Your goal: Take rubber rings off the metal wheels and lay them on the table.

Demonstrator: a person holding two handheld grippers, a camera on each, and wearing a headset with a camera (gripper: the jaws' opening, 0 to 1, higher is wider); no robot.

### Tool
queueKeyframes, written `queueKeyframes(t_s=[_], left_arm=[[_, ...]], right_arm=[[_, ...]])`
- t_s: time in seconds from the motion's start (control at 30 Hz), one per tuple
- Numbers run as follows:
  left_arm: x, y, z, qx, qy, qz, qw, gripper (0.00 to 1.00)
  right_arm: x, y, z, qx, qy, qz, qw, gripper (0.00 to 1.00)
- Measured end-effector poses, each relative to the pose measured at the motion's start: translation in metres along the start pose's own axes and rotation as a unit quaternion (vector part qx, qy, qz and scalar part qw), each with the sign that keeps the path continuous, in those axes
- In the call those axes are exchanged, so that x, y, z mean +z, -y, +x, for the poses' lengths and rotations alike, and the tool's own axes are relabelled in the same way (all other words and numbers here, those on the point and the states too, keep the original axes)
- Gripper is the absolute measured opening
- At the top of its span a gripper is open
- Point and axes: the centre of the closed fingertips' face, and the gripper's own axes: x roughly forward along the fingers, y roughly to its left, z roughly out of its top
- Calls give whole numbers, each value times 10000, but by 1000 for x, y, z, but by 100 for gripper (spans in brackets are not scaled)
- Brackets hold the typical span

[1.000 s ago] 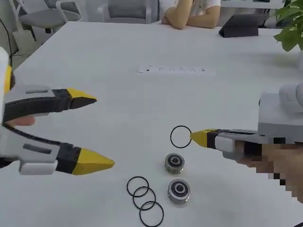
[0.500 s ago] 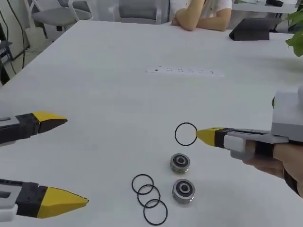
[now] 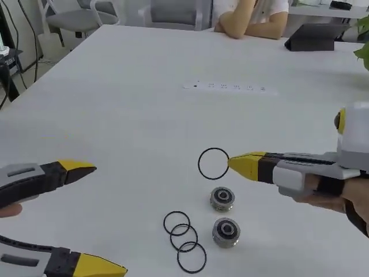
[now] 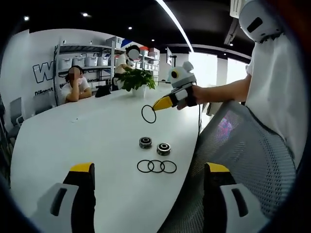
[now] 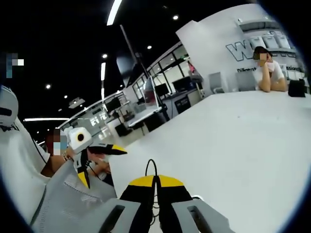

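The right hand-held gripper [image 3: 232, 163] has its jaws pinched together on a rubber ring [image 3: 199, 164], holding it clear of the desk [image 3: 144, 86]. Below it, toward the desk's near edge, sit two metal wheels [image 3: 222, 197]. Just beside them three rings [image 3: 180, 229] lie overlapped in a row. The left hand-held gripper [image 3: 101, 218] is spread wide and holds nothing.

A white socket strip [image 3: 228, 87] is spotted lying flat, and everything gets placed from it. Straight beyond the strip, a seated person's bent arm [image 3: 251, 20] is propped up. Back and to the right of the strip, a dark folded stand [image 3: 314, 37] is set down. Further right still, green leaves [image 3: 363, 55] are glimpsed. Behind the strip to the left, a grey chair [image 3: 173, 12] is parked, with a second chair [image 3: 72, 20] further left.
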Motion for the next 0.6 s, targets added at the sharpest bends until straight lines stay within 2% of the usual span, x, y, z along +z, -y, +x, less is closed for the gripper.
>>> queueKeyframes(t_s=[0.07, 0.1, 0.13, 0.2, 0.3, 0.6], left_arm=[[-3, 1, 1, -13, -45, -23, 10000, 91], [-4, 1, 2, -20, -71, -25, 10000, 91], [-4, 1, 2, -22, -75, -25, 10000, 91], [-4, 2, 3, -31, -74, -34, 10000, 91], [-3, 3, 5, -49, -52, -64, 10000, 91], [-6, 6, 7, -96, -91, -97, 9999, 91]], right_arm=[[-8, -3, 4, 90, -174, -41, 9998, 0], [-16, -7, 5, 198, -389, -55, 9990, 0], [-19, -9, 5, 235, -445, -68, 9987, 0], [-28, -14, 8, 349, -642, -149, 9972, 0], [-43, -20, 12, 545, -973, -77, 9937, 0], [-77, -23, 13, 668, -1688, -199, 9832, 0]])
